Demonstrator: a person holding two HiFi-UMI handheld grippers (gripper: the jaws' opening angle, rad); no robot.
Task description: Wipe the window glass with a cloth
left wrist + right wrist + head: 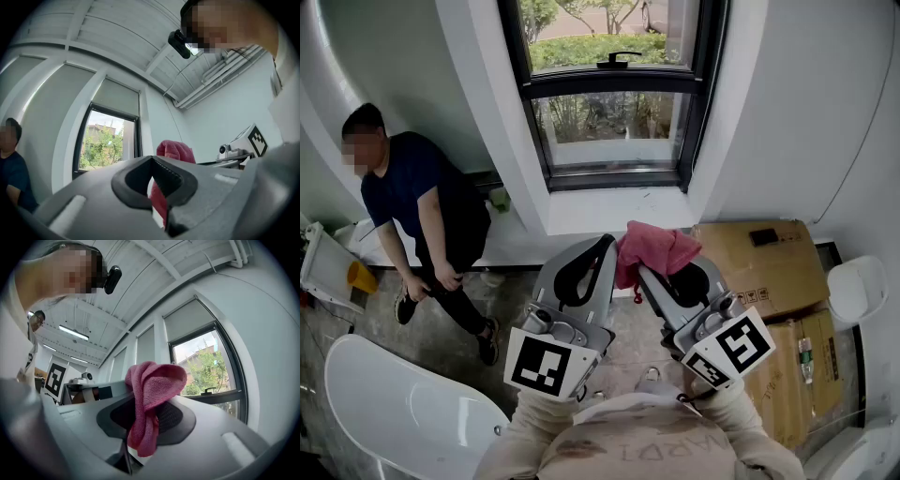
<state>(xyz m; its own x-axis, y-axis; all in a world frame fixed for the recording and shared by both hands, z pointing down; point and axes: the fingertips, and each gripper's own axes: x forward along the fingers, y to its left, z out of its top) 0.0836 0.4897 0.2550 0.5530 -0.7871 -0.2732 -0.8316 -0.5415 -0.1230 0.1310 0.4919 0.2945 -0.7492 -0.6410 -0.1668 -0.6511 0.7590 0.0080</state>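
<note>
The soft, light pink cloth is pinched at a bunched fold by the closed right gripper, short of the far window glass, while the left gripper is seen shut, apparently empty.

Clear air before window glass

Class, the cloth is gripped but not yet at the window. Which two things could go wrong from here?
The cloth sits bunched in the right gripper, with much of it loose, so rubbing the window glass might pull it free. The handle on the frame could also snag it mid-stroke.
</note>
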